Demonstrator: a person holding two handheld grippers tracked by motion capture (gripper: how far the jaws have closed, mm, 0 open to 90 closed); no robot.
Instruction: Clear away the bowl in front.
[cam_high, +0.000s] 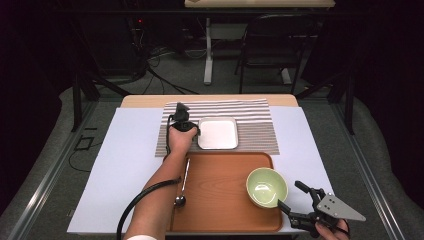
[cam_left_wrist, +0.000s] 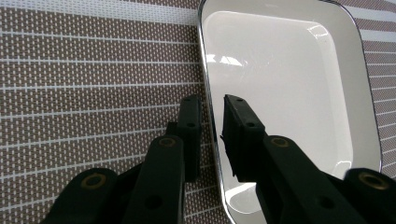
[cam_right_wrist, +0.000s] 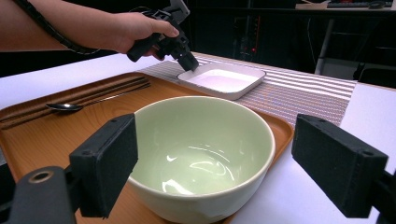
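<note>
Left gripper (cam_left_wrist: 212, 123): set over the near-left rim of the white square dish (cam_high: 217, 133); one jaw outside the rim, one inside; jaws narrow, a thin gap showing beside the rim, so a firm pinch cannot be confirmed; seen from the right gripper view (cam_right_wrist: 187, 58) it tilts down onto that edge.
White square dish (cam_left_wrist: 280, 93): empty; flat on the striped placemat (cam_high: 250, 112), beyond the far edge of the wooden tray (cam_high: 225, 220).
Right gripper (cam_right_wrist: 215, 158): jaws spread wide; hovering at the near-right corner of the desk (cam_high: 115, 165), facing the green bowl (cam_right_wrist: 201, 154) without touching it; in the high view (cam_high: 295, 197) it sits just beside the bowl.
Green bowl (cam_high: 266, 186): empty; upright on the right half of the tray.
Spoon (cam_high: 182, 185): lying lengthwise on the left part of the tray.
Stage reached: judged early; the dish is being taken by its rim but is not lifted; bowl and spoon are untouched.
Remaining: securing the grip, then carrying the dish, probably towards the tray; the shallow rim could slip from a light pinch.
</note>
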